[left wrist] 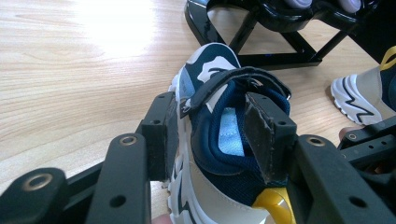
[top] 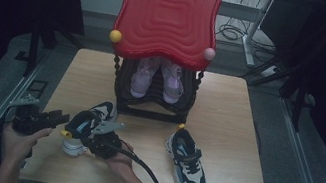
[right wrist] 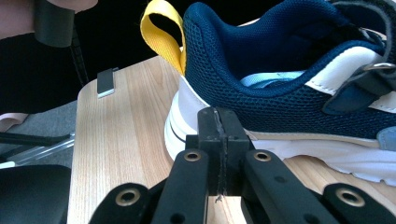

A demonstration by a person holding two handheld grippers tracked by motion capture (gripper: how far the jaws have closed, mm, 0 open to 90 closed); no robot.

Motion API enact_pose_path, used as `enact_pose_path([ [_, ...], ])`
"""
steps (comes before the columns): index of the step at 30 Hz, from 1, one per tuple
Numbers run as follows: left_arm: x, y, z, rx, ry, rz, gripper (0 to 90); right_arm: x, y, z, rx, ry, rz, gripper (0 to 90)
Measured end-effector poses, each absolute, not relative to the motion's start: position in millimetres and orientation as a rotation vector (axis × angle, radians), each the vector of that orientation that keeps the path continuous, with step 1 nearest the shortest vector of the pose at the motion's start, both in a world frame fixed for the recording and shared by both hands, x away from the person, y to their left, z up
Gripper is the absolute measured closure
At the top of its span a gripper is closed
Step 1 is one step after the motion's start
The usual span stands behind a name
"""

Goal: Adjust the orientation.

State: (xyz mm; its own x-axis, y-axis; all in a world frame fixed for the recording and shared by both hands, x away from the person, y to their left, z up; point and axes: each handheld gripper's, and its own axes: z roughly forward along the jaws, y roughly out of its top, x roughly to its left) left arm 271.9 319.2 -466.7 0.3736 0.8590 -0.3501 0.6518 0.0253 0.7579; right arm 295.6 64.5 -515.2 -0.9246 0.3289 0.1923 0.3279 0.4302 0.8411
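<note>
Left claw (left wrist: 210, 135) gripped the near shoe (left wrist: 219, 154) at the collar: one pad inside the opening, the other outside against the side wall, pads pressing. The shoe sat on the surface (top: 224, 133) at front left, toe toward the rack (top: 154, 102).

Right claw (right wrist: 218, 140) was clenched with nothing in it, pads flush together, tip just beside the shoe's side near the heel; contact hard to tell.

Step in hand, as I read it: getting the shoe held for a lift to the rack, where a pink pair (top: 158, 78) already sat on the lower tier. Second shoe (top: 187, 163) lay well apart to the right, untouched.

Next move probably calls for:
- a firm left hold, since the collar is soft mesh and will flex
- the right claw steadying the sole or clearing off
- a lift with the toe kept pointed at the rack

Materials: navy mesh upper, cream smooth panels, chunky white rubber sole, strap with metal ring, yellow webbing heel loop (right wrist: 164, 37). Wood-grain laminate surface. Rack is glossy black with a red ridged wavy top (top: 168, 14).
</note>
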Motion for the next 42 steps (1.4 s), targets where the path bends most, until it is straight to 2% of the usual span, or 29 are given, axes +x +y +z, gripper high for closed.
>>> enact_pose_path([
  [10, 273, 318, -467, 1.699, 1.349, 0.275, 55.0, 291, 44, -499, 0.605, 2.608, 1.602, 89.7],
  [19, 276, 313, -469, 1.715, 1.341, 0.261, 54.5, 285, 3, -480, 0.625, 2.577, 1.577, 89.7],
  [42, 275, 311, -471, 1.719, 1.331, 0.24, 52.4, 262, -108, -463, 0.75, 2.466, 1.493, 89.6],
])
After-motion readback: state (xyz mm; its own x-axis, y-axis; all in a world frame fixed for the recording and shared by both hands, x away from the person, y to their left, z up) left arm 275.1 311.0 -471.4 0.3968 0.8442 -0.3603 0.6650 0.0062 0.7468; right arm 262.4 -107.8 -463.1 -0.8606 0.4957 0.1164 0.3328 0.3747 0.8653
